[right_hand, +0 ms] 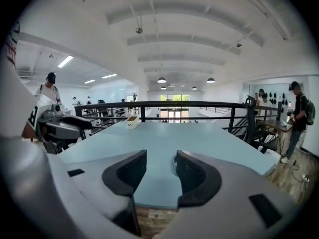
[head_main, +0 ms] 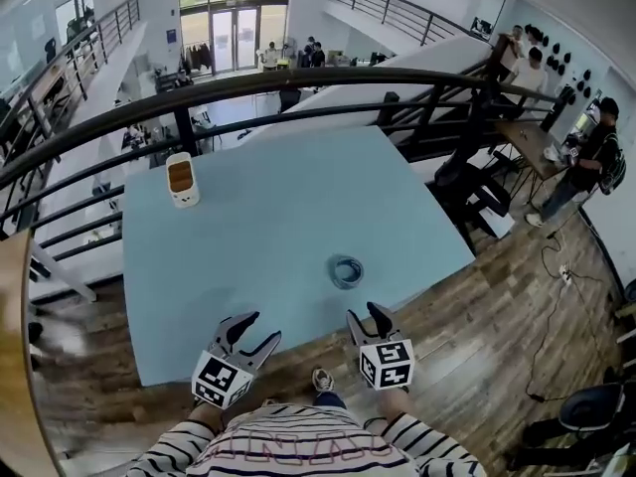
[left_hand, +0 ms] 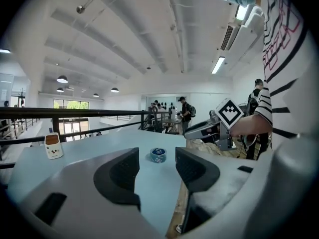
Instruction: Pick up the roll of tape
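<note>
The roll of tape [head_main: 346, 270], a small blue ring, lies flat on the light blue table [head_main: 268, 222] towards its near edge. Both grippers hover at that edge, short of the roll. My left gripper [head_main: 258, 328] is open and empty; in the left gripper view the roll of tape [left_hand: 158, 155] shows through the gap of this gripper [left_hand: 157, 164], some way ahead. My right gripper [head_main: 364, 314] is open and empty too, just below the roll. In the right gripper view only a sliver of the roll of tape [right_hand: 174, 164] shows beside the right jaw of that gripper [right_hand: 160, 166].
A white box with a brown top [head_main: 182, 179] stands at the table's far left. A dark railing [head_main: 298, 79] runs behind the table. People [head_main: 594, 157] stand at a desk to the right. Wooden floor [head_main: 497, 306] lies below the table's near edge.
</note>
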